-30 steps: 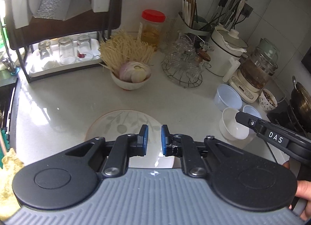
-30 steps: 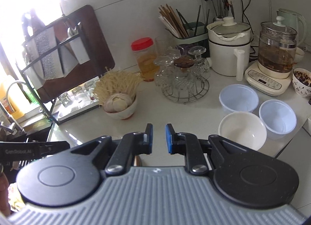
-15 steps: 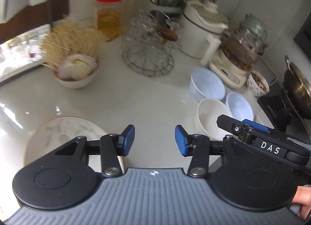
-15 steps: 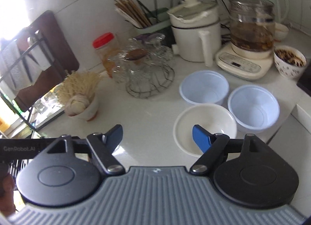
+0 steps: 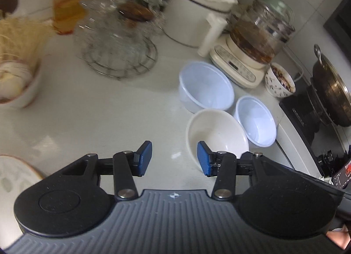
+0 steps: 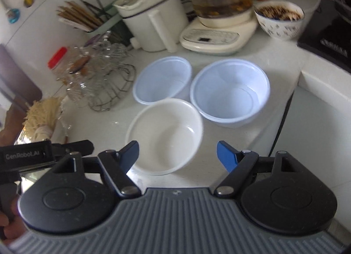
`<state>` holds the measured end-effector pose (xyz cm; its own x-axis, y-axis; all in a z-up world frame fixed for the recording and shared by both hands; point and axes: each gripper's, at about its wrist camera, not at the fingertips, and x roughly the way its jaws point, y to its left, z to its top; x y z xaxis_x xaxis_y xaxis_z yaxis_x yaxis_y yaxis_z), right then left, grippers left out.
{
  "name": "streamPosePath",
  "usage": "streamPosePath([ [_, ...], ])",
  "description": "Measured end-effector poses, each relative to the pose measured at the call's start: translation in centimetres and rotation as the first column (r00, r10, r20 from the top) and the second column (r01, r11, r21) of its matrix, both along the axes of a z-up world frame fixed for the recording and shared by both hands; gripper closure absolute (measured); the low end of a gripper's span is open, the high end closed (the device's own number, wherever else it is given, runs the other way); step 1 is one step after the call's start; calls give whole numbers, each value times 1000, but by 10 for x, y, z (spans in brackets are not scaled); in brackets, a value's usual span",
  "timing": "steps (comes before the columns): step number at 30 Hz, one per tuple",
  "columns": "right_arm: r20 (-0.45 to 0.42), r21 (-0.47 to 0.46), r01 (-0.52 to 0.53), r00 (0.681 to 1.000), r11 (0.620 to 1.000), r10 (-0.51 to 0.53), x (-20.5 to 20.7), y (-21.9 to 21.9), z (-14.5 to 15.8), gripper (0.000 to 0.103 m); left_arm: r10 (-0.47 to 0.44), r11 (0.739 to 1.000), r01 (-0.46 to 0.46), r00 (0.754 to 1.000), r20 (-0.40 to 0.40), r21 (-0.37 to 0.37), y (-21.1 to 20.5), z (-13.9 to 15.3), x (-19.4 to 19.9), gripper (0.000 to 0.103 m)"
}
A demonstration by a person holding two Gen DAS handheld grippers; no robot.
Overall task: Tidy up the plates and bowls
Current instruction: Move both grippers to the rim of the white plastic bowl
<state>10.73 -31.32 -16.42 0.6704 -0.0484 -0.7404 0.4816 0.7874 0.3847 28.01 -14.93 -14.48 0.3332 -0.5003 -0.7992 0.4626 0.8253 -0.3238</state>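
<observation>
Since a second ago both grippers swung from the plate [image 5: 15, 179] toward the bowls. Left gripper [image 5: 174, 158] half open, right gripper [image 6: 177, 155] wide, both empty. White bowl [image 6: 164, 135] at 12 o'clock of the right gripper: probably the first pickup.

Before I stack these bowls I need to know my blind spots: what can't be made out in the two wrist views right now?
- Plate: left wrist view, cut off by the left edge and partly behind the left hand-held gripper.
- White bowl: right wrist view, near rim behind the right hand-held gripper; rim motion-blurred.
- Glass rack: left wrist view, blurred; glasses can't be counted.
- Noodle bowl: left wrist view, cut off at left.
</observation>
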Motion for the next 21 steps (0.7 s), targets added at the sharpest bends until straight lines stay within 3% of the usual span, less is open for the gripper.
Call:
streamPosePath([
  [6,17,22,7,1000,1000,-8,5,-18,-12,28,-43,999,43,999,-18,5,-27,-16,8,53],
  [12,-17,85,19,1000,996,-18,10,-27,-27,30,-16,1000,15,995,-98,-6,-39,-35,18,53],
  [14,-24,108,16,1000,994,-13,9,-29,-32,32,-9,1000,10,995,-99,2,-42,-39,18,56],
  [16,-29,123,14,1000,992,-11,9,-32,-35,38,-3,1000,4,994,-109,6,-44,-41,20,67],
  [21,-10,156,-2,1000,988,3,11,-35,-39,44,-11,999,14,997,-81,35,-52,-44,24,73],
])
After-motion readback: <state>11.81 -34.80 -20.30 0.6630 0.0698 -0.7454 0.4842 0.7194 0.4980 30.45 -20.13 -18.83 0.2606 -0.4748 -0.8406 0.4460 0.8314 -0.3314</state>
